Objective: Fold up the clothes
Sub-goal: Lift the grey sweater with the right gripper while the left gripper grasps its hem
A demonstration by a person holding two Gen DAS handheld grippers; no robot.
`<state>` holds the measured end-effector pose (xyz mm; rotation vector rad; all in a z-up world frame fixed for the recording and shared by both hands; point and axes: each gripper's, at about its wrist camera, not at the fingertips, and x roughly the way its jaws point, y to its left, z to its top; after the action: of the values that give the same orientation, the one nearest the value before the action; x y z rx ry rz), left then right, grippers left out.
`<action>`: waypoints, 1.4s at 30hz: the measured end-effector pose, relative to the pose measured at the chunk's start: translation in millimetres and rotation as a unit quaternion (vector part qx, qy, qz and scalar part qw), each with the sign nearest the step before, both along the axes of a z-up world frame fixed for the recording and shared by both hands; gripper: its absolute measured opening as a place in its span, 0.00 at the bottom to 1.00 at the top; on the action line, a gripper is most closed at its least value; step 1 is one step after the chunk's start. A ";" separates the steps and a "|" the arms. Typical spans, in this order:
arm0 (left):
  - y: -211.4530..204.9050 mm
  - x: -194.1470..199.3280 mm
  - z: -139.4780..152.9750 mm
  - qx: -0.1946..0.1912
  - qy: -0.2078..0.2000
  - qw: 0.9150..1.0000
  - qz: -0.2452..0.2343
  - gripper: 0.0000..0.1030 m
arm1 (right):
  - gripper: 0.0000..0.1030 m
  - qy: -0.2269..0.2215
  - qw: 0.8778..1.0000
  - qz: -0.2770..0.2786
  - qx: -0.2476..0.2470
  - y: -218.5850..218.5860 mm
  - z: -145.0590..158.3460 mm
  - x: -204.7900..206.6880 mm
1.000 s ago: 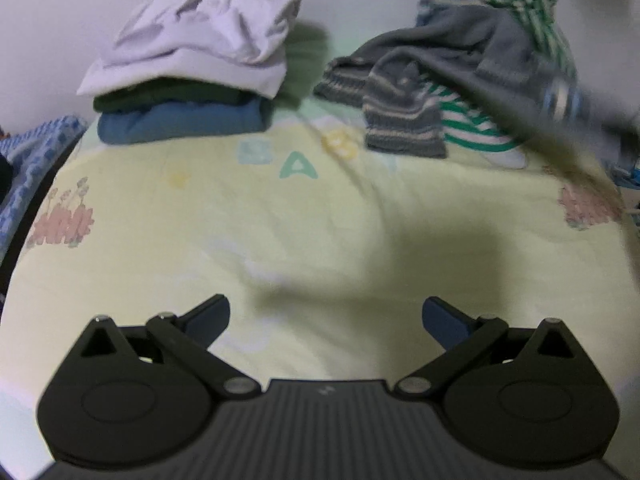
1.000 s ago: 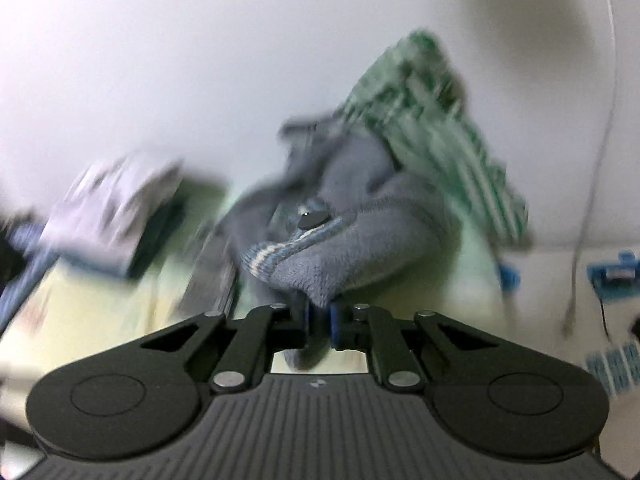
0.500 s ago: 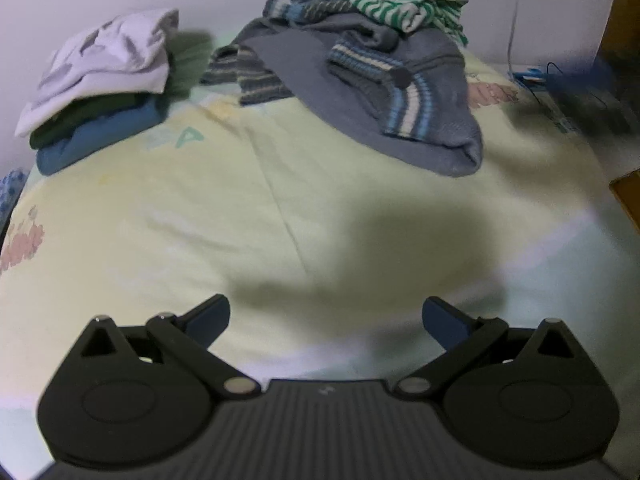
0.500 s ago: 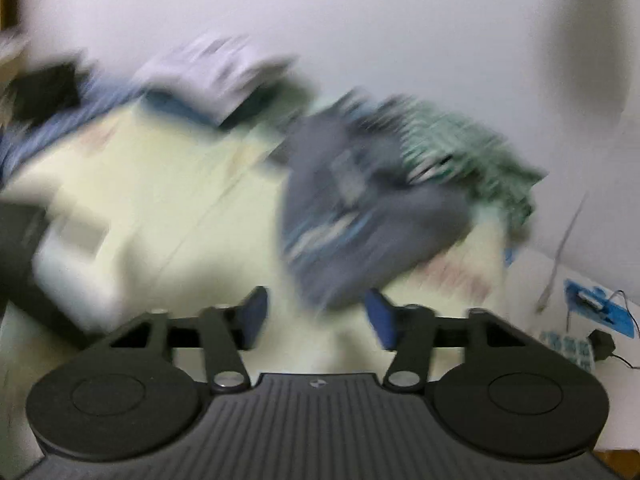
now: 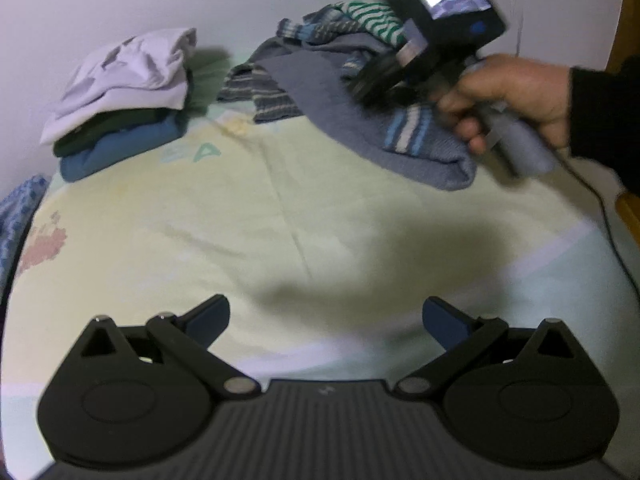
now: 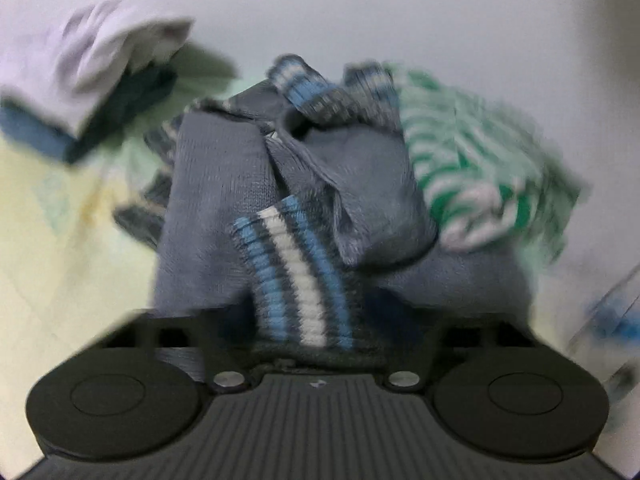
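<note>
Knitwear fills the centre of the right wrist view now: the right gripper (image 6: 316, 344), which half a second ago hung with fingers apart short of the grey sweater (image 6: 224, 216), is pushed into its striped cuff (image 6: 296, 272), though blur and cloth hide whether the fingers have closed. That suggests the next garment is being picked up for folding. Left gripper (image 5: 326, 320) hangs spread and empty over the yellow sheet (image 5: 240, 220); no containers show, only 1 folded stack (image 5: 120, 120) at upper left and the green striped top (image 6: 480, 184) behind the sweater.

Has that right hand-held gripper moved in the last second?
Yes. In the left wrist view the right hand-held gripper was out of sight before; it now reaches in from the right over the grey sweater, right of the folded stack.
</note>
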<state>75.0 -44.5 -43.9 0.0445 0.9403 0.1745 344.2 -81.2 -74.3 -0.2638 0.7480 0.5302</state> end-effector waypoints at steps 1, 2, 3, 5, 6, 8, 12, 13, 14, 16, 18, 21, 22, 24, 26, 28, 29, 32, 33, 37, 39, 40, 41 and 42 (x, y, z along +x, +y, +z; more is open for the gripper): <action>1.9 -1.3 0.6 0.002 -0.002 1.000 -0.001 0.99 | 0.25 0.006 1.000 -0.002 0.023 -12.2 8.3 -0.5; 3.4 -2.1 1.9 0.004 -0.005 1.000 -0.003 0.99 | 0.22 0.011 0.999 -0.002 0.048 -25.1 17.0 -2.2; 5.1 -2.8 3.8 0.006 -0.010 1.000 -0.005 0.99 | 0.21 0.015 0.997 -0.002 0.073 -38.0 25.8 -3.9; 6.6 -3.1 7.9 0.021 -0.022 0.999 -0.014 0.99 | 0.20 0.005 0.993 0.015 0.114 -64.6 48.1 -21.4; 6.6 -2.9 9.9 0.031 -0.029 0.999 -0.019 0.99 | 0.20 -0.001 0.990 0.028 0.137 -78.1 60.2 -32.3; 6.0 -1.4 14.9 0.067 -0.043 0.996 -0.033 0.99 | 0.19 -0.002 0.982 0.054 0.179 -101.0 81.2 -51.9; 9.0 5.2 34.4 0.150 -0.093 0.981 -0.079 0.94 | 0.19 0.004 0.969 0.105 0.223 -135.5 112.2 -104.8; 10.9 8.0 39.4 0.164 -0.102 0.977 -0.095 0.94 | 0.19 0.014 0.969 0.113 0.218 -139.1 111.0 -117.3; 12.1 10.8 43.2 0.175 -0.107 0.972 -0.115 0.96 | 0.19 0.026 0.969 0.121 0.211 -142.3 108.3 -129.3; 10.6 15.3 46.2 0.193 -0.107 0.960 -0.170 0.97 | 0.19 0.048 0.970 0.135 0.195 -147.9 100.1 -151.1; -1.6 14.6 40.3 0.237 -0.104 0.937 -0.234 0.97 | 0.19 0.069 0.973 0.143 0.169 -151.2 85.6 -172.2; -25.8 12.4 19.4 0.303 -0.101 0.892 -0.319 0.97 | 0.19 0.085 0.977 0.147 0.129 -155.6 64.7 -194.2; -34.7 12.2 9.0 0.325 -0.096 0.875 -0.347 0.97 | 0.19 0.085 0.978 0.144 0.123 -159.6 62.7 -200.8; -52.5 11.8 -11.8 0.366 -0.086 0.836 -0.400 0.96 | 0.19 0.088 0.979 0.132 0.126 -163.8 57.9 -201.5; -68.0 12.7 -29.3 0.401 -0.083 0.801 -0.436 0.96 | 0.19 0.083 0.980 0.130 0.123 -161.6 55.8 -202.0; -79.3 19.4 -37.3 0.402 -0.078 0.795 -0.447 0.92 | 0.19 0.075 0.981 0.134 0.116 -158.9 55.1 -204.7; -83.7 24.9 -38.2 0.391 -0.074 0.802 -0.445 0.83 | 0.19 0.070 0.981 0.138 0.113 -159.5 57.1 -208.8; -95.5 36.3 -47.8 0.395 -0.076 0.805 -0.436 0.54 | 0.19 0.061 0.982 0.139 0.115 -158.4 58.5 -211.3; -98.5 38.6 -54.7 0.407 -0.075 0.801 -0.432 0.32 | 0.19 0.060 0.982 0.137 0.120 -159.5 59.0 -210.6; -104.6 47.3 -71.1 0.425 -0.076 0.811 -0.394 0.11 | 0.24 0.051 0.984 0.116 0.123 -161.0 59.7 -209.3; -102.2 52.5 -59.6 0.406 -0.089 0.838 -0.355 0.10 | 0.36 0.055 0.987 0.094 0.119 -165.7 58.4 -209.2; -98.7 55.1 -48.7 0.387 -0.097 0.854 -0.333 0.10 | 0.44 0.057 0.988 0.076 0.125 -172.5 57.4 -210.1; -92.7 57.2 -33.6 0.359 -0.104 0.873 -0.313 0.11 | 0.50 0.059 0.988 0.056 0.134 -181.8 56.5 -210.8; -85.6 59.2 -18.6 0.330 -0.112 0.891 -0.292 0.11 | 0.52 0.061 0.987 0.036 0.143 -191.3 55.5 -211.4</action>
<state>134.2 -130.1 -62.5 0.9120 0.5657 -0.0681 132.7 -272.5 -18.8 0.0082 0.7720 0.7198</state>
